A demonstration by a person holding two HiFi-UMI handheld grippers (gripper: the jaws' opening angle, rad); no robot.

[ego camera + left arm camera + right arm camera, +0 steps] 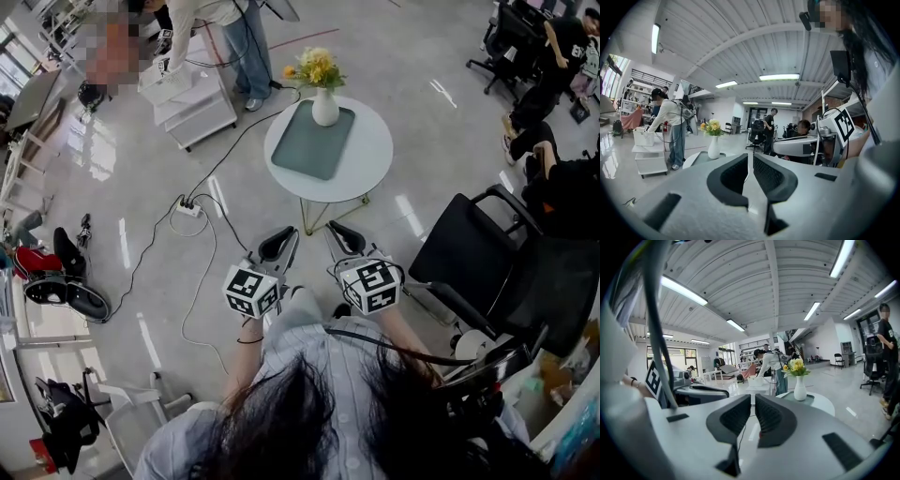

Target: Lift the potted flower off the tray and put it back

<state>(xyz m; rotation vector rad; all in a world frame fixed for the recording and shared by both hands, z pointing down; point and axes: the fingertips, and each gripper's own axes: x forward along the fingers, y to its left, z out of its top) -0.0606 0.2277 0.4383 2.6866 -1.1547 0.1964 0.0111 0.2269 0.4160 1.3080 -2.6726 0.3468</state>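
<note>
The potted flower (pixel 324 103), a white vase of yellow blooms, stands upright on the far end of a grey-green tray (pixel 309 145) on a round white table (pixel 370 155). Both grippers hover over the floor short of the table, well apart from the vase. My left gripper (pixel 284 240) is shut and holds nothing. My right gripper (pixel 339 234) is shut and empty too. In the left gripper view the vase (pixel 714 147) stands ahead, left of the shut left gripper (pixel 750 161). In the right gripper view the vase (pixel 800 389) is ahead, right of the shut right gripper (pixel 752 403).
A black office chair (pixel 487 253) stands close on the right. A power strip (pixel 190 208) and cables lie on the floor left of the table. A white cart (pixel 192 98) and a standing person (pixel 239 37) are beyond the table. Shoes (pixel 56 281) lie far left.
</note>
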